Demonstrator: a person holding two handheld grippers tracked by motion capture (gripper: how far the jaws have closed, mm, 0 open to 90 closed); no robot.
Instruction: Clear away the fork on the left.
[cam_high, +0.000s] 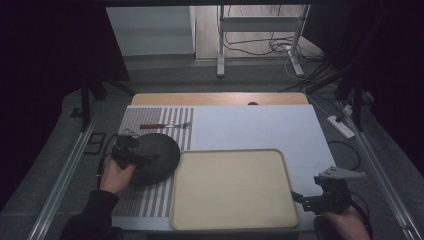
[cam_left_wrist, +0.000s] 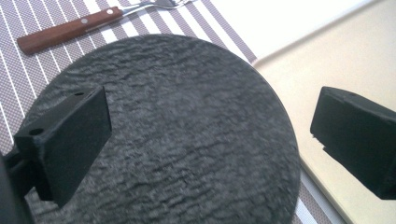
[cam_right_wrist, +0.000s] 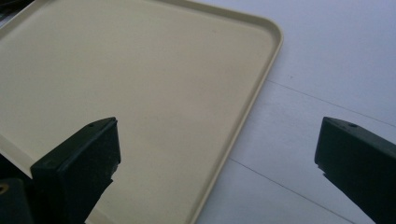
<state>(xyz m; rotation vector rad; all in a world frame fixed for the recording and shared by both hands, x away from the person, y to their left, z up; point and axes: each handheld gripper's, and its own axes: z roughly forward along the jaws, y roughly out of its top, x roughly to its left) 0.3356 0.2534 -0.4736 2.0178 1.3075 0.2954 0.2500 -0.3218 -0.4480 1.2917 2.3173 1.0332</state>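
Hovering left tongs (cam_left_wrist: 210, 140), round dark rough-textured plate (cam_left_wrist: 187, 130)

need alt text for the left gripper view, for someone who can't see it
A round dark slate plate on a striped placemat, seen between the open black jaws of the left tool, which hovers over it. A wooden-handled fork lies on the mat beyond the plate, and the corner of a beige tray sits at the right.

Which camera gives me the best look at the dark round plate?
The left gripper view: the plate looms close, its rough texture clear between open jaws. The high view shows it small, under the left gripper.
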